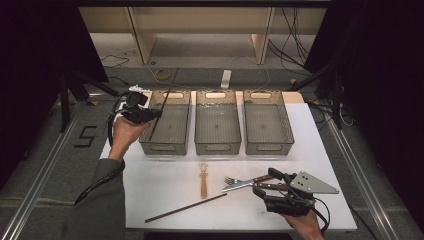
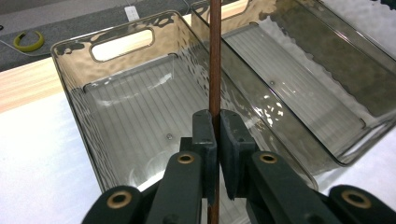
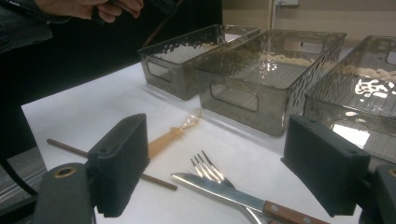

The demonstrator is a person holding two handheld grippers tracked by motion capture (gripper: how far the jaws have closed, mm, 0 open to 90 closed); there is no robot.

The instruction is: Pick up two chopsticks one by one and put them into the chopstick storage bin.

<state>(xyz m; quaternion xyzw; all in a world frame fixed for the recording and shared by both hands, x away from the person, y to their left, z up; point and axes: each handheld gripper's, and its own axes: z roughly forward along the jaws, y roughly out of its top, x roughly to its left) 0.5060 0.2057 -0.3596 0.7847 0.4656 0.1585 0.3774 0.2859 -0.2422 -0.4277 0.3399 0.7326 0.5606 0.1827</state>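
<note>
the high view lays out the whole white worktop (image 1: 165, 190): three smoky clear bins in a row at its far side, and nearer the person a second chopstick (image 1: 185, 208) lying slantwise, a translucent amber spoon (image 1: 203, 180), a fork (image 1: 231, 180) and a wood-handled knife (image 1: 247, 183) crossing the fork. the left gripper view gives what that view cannot, the grip itself: the left claw (image 2: 217, 128) is pressed together on a brown chopstick (image 2: 215, 56), pinching it between its two pads so that the stick runs straight up out of the jaws, over the inside of the left bin (image 2: 74, 70), with the middle bin (image 2: 327, 42) just beside it. from above, the same chopstick slants across that left bin's near left corner, its top end reaching past the bin's far rim. the right gripper view shows the right claw (image 3: 233, 172) spread wide, holding nothing and touching nothing; the fork's tines and the knife's blade lie on the worktop between its jaws, the spoon and the lying chopstick a little farther off, and the three bins stand behind them.
</note>
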